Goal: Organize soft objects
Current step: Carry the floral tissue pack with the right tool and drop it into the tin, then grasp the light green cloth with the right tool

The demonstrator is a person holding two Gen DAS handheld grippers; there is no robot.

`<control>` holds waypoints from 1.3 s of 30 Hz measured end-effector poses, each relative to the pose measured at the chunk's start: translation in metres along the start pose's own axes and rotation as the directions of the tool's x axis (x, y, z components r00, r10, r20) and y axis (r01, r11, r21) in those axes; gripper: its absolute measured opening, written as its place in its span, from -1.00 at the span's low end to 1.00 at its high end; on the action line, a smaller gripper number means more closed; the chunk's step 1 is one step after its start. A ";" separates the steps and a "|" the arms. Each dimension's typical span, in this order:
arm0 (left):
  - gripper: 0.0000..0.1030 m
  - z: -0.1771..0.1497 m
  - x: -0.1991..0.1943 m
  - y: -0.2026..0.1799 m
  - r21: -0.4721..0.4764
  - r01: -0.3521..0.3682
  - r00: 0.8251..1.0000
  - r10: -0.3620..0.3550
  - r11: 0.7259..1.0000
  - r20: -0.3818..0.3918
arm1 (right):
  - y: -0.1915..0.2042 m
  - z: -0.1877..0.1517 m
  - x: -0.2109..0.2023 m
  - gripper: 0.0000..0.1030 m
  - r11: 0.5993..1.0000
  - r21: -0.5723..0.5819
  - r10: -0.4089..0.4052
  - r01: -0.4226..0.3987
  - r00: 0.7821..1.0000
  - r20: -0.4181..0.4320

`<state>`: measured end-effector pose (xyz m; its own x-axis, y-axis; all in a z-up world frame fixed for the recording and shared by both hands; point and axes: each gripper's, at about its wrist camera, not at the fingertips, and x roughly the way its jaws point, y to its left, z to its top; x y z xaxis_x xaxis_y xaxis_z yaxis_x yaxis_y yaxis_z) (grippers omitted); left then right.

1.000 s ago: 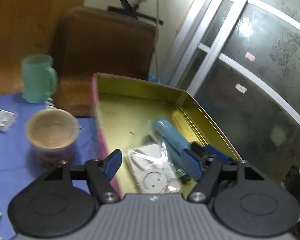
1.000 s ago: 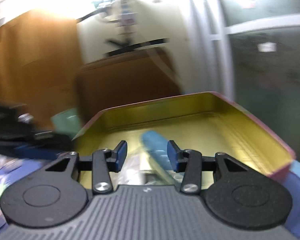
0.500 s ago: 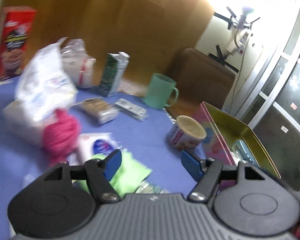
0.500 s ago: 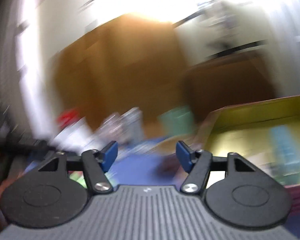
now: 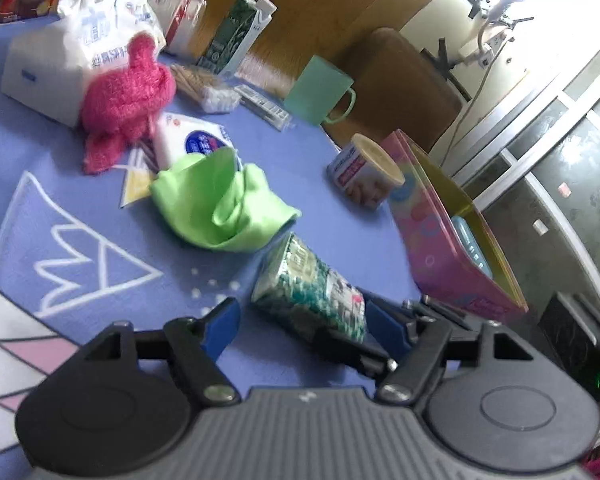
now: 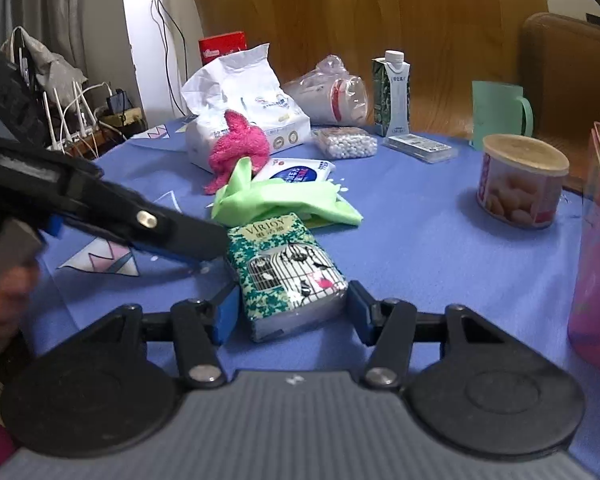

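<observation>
A green patterned tissue pack (image 6: 288,272) (image 5: 308,284) lies flat on the blue tablecloth (image 6: 420,248). My right gripper (image 6: 293,312) straddles it, its jaws closing, the pads right beside its long sides without squeezing it. My left gripper (image 5: 302,330) (image 6: 204,248) comes in from the left with its tip at the pack's far left corner, its jaws opening and gripping nothing. Behind the pack lie a crumpled green cloth (image 6: 284,200) (image 5: 220,208) and a pink knitted piece (image 6: 240,144) (image 5: 128,92).
A pink tin box (image 5: 440,248) (image 6: 596,240) with a yellow inside stands open at the right. Around it are a round can (image 6: 520,184), a green mug (image 6: 500,112), a white tissue bag (image 6: 244,100), a wipes pack (image 6: 300,170) and a carton (image 6: 392,96). A hand (image 6: 4,300) shows at the left edge.
Both grippers have swung left, away from the tin box, and come down over the cloth-covered table. The tissue pack now lies between the right gripper's fingers.
</observation>
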<state>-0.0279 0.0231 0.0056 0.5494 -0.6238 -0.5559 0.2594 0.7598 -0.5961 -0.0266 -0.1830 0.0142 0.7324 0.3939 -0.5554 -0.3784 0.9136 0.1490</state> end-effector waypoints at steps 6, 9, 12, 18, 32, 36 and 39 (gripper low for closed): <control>-0.07 0.008 0.023 -0.027 0.053 0.023 0.999 -0.021 0.998 -0.041 | -0.002 -0.008 -0.013 0.12 0.999 0.046 0.021 -0.024 0.998 0.059; -0.10 0.023 0.030 -0.060 0.129 0.091 0.995 -0.087 0.987 -0.041 | -0.006 0.000 -0.031 0.12 0.998 0.014 -0.058 0.057 0.987 0.152; -0.10 0.038 0.045 -0.107 0.245 0.108 0.994 -0.102 0.964 -0.039 | -0.023 0.004 -0.057 0.12 0.991 0.064 -0.127 0.115 0.963 0.237; -0.05 0.056 0.105 -0.197 0.385 0.167 0.986 -0.141 0.908 -0.095 | -0.067 0.002 -0.107 0.12 0.945 0.190 -0.317 0.265 0.884 0.342; 0.41 0.046 0.159 -0.235 0.436 0.103 0.991 -0.054 0.894 -0.123 | -0.193 -0.022 -0.132 0.21 0.626 0.432 -0.747 0.649 0.659 0.091; 0.41 0.046 0.125 -0.205 0.416 0.098 0.994 -0.073 0.904 -0.076 | -0.181 -0.028 -0.146 0.22 0.645 0.491 -0.730 0.585 0.662 0.171; 0.41 0.047 0.090 -0.172 0.385 0.076 0.997 -0.071 0.920 -0.026 | -0.167 -0.024 -0.150 0.22 0.686 0.487 -0.699 0.541 0.675 0.235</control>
<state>0.0147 -0.1553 0.0852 0.5087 -0.6807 -0.5272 0.5856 0.7224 -0.3676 -0.0870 -0.3967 0.0527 0.8922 -0.3490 -0.2868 0.4121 0.8889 0.2002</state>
